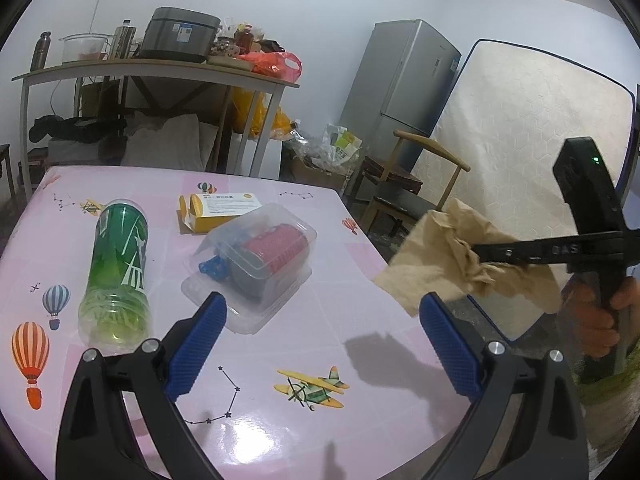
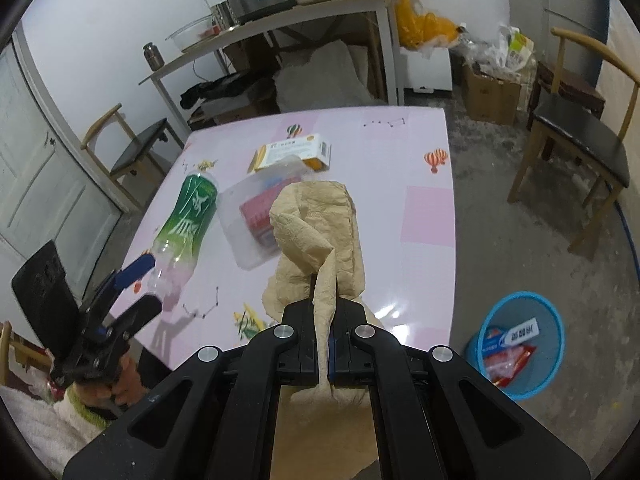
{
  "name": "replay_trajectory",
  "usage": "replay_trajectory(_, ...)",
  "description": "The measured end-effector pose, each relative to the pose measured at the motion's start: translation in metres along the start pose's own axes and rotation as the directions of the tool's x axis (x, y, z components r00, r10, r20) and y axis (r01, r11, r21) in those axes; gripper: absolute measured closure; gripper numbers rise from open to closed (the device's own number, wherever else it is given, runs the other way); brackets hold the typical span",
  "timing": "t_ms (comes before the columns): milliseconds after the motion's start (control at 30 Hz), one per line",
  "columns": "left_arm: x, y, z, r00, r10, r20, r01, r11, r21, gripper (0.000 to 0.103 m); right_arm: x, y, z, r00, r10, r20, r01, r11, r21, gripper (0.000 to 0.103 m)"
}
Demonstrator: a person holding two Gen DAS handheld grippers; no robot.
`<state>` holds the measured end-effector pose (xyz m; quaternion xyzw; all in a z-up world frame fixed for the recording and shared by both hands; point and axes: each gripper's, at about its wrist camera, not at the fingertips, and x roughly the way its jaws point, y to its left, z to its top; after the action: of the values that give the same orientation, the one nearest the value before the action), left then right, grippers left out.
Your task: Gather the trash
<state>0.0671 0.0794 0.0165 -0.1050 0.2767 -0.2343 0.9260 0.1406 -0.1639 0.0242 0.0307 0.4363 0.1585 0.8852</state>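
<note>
Crumpled brown paper towel hangs pinched in your right gripper, frame centre, above the pink table (clear for the blue bin, lower right). Left gripper gapes wide, empty, facing the bottle.

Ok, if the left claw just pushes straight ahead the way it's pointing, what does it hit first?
Probably the clear plastic clamshell box: it lies just beyond the open left claw, nearest its left finger. Depth is hard to judge; it might meet the pink table first.
</note>
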Motion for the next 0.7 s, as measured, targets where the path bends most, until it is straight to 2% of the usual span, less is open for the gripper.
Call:
replay_trajectory(200,0.0,0.007,-0.003,1.0,-0.023,-0.008,0.022,1.0,-0.017,0.008,0.013,0.002,-0.008,0.997,-0.032,-0.071,0.031,0.999,-0.017,0.102)
replay_trajectory(333,0.004,0.01,-0.004,0.999,-0.035,-0.033,0.034,0.999,-0.024,0.008,0.049,0.007,-0.013,0.99,-0.082,-0.116,0.076,0.996,-0.053,0.102)
replay_trajectory(433,0.004,0.009,-0.002,0.999,-0.033,-0.032,0.032,0.999,-0.022,0.008,0.075,0.006,-0.013,0.986,-0.073,-0.148,0.067,0.997,-0.044,0.102)
replay_trajectory(533,0.004,0.011,0.004,0.999,-0.025,-0.031,0.024,1.0,-0.02,0.008,0.1,0.007,-0.014,0.982,-0.105,-0.155,0.097,0.994,-0.059,0.102)
replay_trajectory(700,0.005,0.019,0.019,0.999,-0.009,-0.041,0.008,1.0,-0.018,0.008,0.128,0.003,-0.021,0.982,-0.086,-0.168,0.082,0.996,-0.03,0.102)
